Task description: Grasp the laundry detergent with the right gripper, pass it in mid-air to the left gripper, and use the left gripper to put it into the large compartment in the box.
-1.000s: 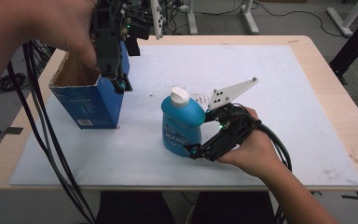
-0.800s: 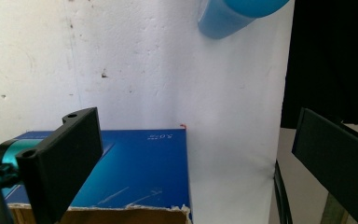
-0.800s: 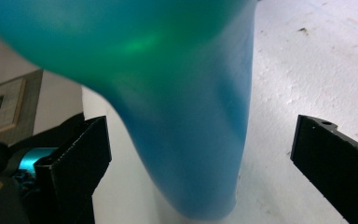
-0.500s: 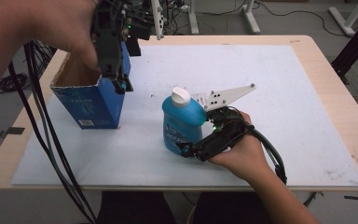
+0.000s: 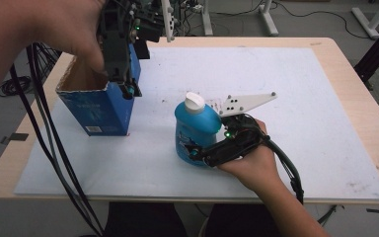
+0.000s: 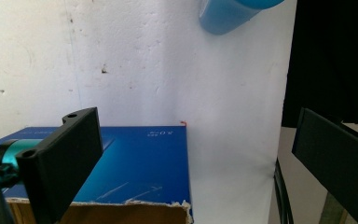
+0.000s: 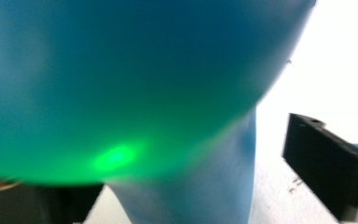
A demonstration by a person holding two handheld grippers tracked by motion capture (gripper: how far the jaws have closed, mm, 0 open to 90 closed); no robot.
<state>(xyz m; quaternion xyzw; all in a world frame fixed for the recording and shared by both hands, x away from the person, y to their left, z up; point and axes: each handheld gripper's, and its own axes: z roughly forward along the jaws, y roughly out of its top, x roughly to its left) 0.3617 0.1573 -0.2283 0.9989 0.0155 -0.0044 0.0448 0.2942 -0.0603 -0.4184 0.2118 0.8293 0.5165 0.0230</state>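
Near the desk's middle, a little toward the front edge, the blue bottle (image 5: 196,129) w/ white cap (image 5: 195,100) stands upright on the white sheet (image 5: 301,118). Right gripper (image 5: 197,154) has just been closing around its lower body; bottle sits between the jaws, but one jaw shows a gap, so no firm pinch yet – a grasp is prob. being set up. Left gripper (image 5: 127,89), jaws spread, hangs at the open blue carton (image 5: 98,106) by the left edge; carton's inside looks empty as far as visible.
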